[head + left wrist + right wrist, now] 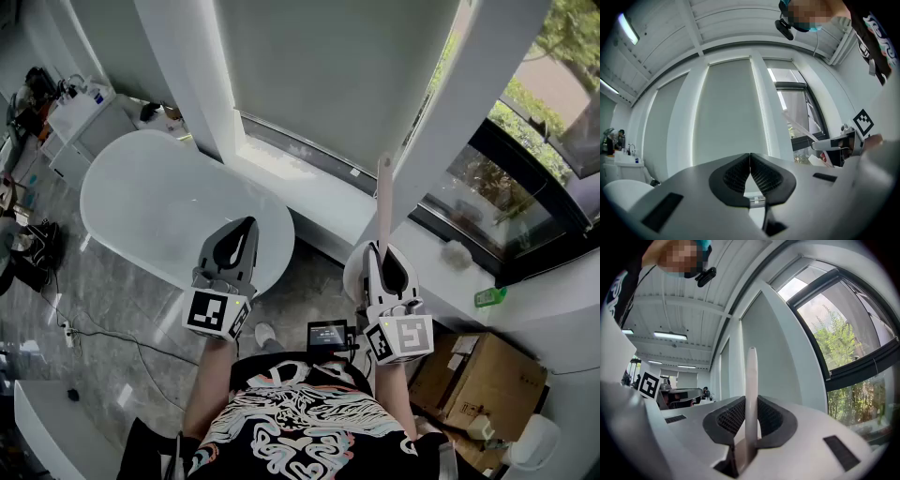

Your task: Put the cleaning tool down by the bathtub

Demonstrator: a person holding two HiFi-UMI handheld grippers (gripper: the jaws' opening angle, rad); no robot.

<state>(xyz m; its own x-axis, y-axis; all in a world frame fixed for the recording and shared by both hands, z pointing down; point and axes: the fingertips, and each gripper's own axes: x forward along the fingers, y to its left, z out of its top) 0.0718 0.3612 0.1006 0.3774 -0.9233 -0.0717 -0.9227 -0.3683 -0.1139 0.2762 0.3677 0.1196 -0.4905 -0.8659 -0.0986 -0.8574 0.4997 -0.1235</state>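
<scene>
My right gripper (385, 255) (751, 414) is shut on the pale slim handle of the cleaning tool (383, 199) (751, 390), which sticks straight up past the jaws; its working end is hidden. My left gripper (243, 234) (749, 169) is shut with nothing between its pads and is held above the near end of the white oval bathtub (159, 208). Both grippers are raised in front of the person's chest, the right one over the white ledge beside the tub.
A window sill (309, 169) with a drawn blind runs behind the tub. A white cabinet (80, 117) with bottles stands far left. A cardboard box (487, 380) sits at lower right. Cables (103, 333) trail on the grey floor. A small screen (327, 334) lies near the person's chest.
</scene>
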